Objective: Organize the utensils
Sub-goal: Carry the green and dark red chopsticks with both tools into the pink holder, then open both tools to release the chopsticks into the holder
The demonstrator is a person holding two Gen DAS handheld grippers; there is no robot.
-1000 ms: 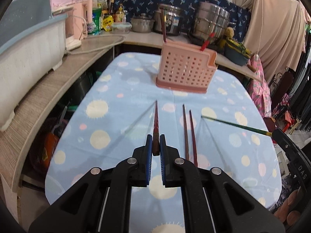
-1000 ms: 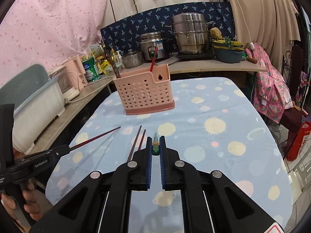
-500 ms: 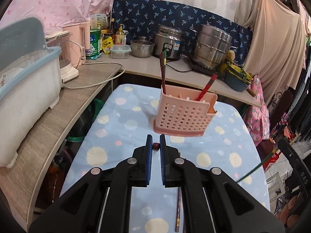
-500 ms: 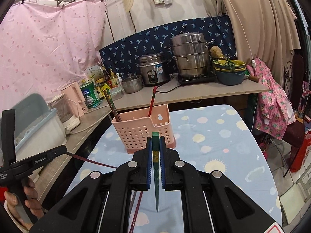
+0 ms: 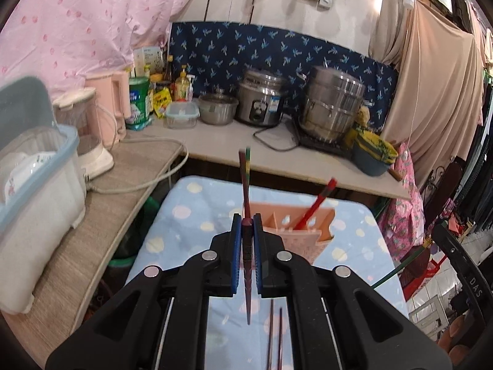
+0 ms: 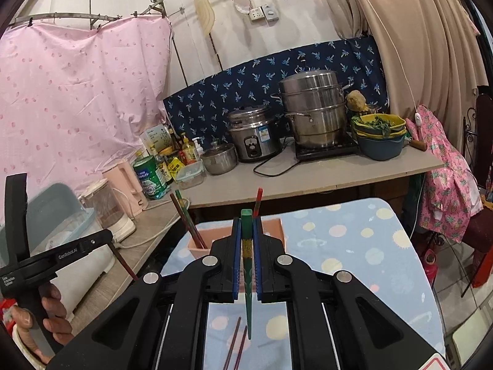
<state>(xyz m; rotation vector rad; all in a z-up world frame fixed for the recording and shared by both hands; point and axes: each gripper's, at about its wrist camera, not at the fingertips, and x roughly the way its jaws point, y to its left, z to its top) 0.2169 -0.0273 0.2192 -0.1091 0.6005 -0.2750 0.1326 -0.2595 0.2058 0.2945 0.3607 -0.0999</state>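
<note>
1. Both tongs carry one chopstick each toward the pink utensil basket (image 5: pixel 303 226); I judge this the transport step, just short of dropping them in.
2. The left tongs (image 5: pixel 247 243) are pinching a dark red chopstick (image 5: pixel 247 277), held near upright with its thin tip pointing down.
3. The right tongs (image 6: pixel 246 246) are pinching a green chopstick (image 6: pixel 247 280), also near upright, tip down.
4. The basket stands on the spotted blue desk (image 6: pixel 354 240) just beyond both tongs; it already holds a red chopstick (image 5: pixel 312 205) and a leaning pair at its left end.
5. Two more chopsticks (image 6: pixel 235 347) lie on the desk below the tongs.
6. The next move probably calls for lining each tip over an open compartment, lowering, then releasing.
</note>
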